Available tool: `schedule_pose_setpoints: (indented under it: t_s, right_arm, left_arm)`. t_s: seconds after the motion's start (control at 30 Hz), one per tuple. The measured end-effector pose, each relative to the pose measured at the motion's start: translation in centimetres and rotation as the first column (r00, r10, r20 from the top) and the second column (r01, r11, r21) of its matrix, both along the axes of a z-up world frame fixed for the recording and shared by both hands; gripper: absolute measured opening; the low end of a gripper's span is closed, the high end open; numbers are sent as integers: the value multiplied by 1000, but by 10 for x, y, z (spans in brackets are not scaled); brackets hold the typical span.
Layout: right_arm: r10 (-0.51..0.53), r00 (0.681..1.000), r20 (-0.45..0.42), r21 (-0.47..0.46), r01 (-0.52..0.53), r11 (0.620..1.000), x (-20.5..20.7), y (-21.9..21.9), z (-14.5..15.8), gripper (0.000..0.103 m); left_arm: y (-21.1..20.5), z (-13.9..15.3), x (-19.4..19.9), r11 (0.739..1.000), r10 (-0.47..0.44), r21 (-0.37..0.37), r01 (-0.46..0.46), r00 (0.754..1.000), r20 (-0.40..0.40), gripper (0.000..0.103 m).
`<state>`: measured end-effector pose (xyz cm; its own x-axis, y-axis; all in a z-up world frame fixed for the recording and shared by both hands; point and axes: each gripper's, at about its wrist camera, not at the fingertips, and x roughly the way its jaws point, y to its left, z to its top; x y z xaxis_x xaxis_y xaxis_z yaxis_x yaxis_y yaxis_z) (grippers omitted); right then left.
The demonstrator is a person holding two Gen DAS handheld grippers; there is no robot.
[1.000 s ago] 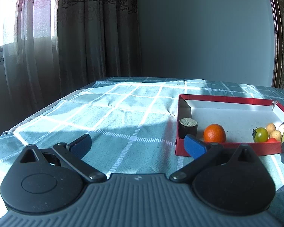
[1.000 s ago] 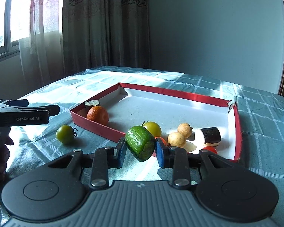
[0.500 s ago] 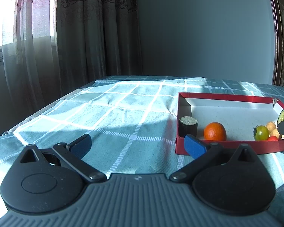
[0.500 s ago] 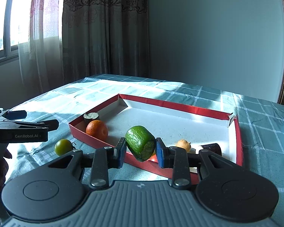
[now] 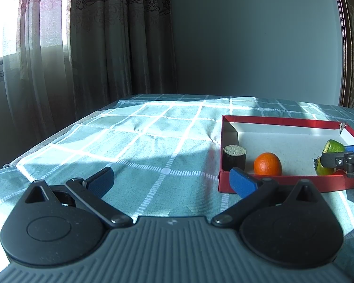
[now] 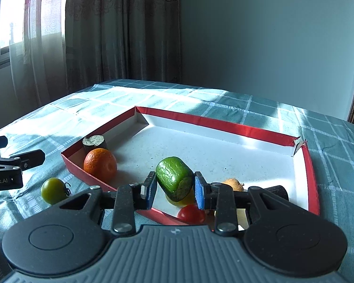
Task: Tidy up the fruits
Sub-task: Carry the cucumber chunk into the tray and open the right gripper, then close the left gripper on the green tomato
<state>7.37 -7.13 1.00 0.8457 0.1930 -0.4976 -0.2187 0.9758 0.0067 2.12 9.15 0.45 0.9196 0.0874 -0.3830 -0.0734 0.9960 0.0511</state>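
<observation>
My right gripper (image 6: 174, 188) is shut on a green fruit chunk (image 6: 174, 181) and holds it above the near edge of the red tray (image 6: 214, 123). The chunk also shows at the right edge of the left wrist view (image 5: 333, 146). In the tray lie an orange (image 6: 100, 164), a dark cut piece (image 6: 94, 142), a red tomato (image 6: 191, 214), a small tan fruit (image 6: 233, 184) and a dark roll (image 6: 277, 191). A green tomato (image 6: 53, 190) lies on the cloth outside the tray. My left gripper (image 5: 171, 179) is open and empty, left of the tray (image 5: 278, 121).
The table has a teal checked cloth (image 5: 139, 141). Curtains (image 5: 106, 35) and a window hang at the far left, and the table's left edge drops off there. The left gripper's fingers (image 6: 23, 160) show at the left edge of the right wrist view.
My right gripper has lifted the green chunk and carried it forward over the tray's near edge. The left gripper has barely moved.
</observation>
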Motion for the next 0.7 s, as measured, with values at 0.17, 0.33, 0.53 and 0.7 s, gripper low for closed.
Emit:
schedule_pose_setpoints:
  t_s: [0.17,0.33,0.53,0.7]
  right_arm:
    - [-14,1000,-11,9,14,1000,3,-3,-2,55]
    - [-33,999,26,44,32,999,-5,-11,6,58]
    - [-54,993,104,120,41,992,-44,-39,21,60]
    - [-86,988,128,131,69,989,-76,-65,17,60]
  left_arm:
    - [0,0,0,1000,0,0,0,1000,0,103]
    - [2,1,-2,999,-28,-23,28,1000,9,103]
    - [-4,2,-9,984,-175,-23,176,984,22,103]
    - [-22,-1,-5,972,-228,54,229,973,-25,103]
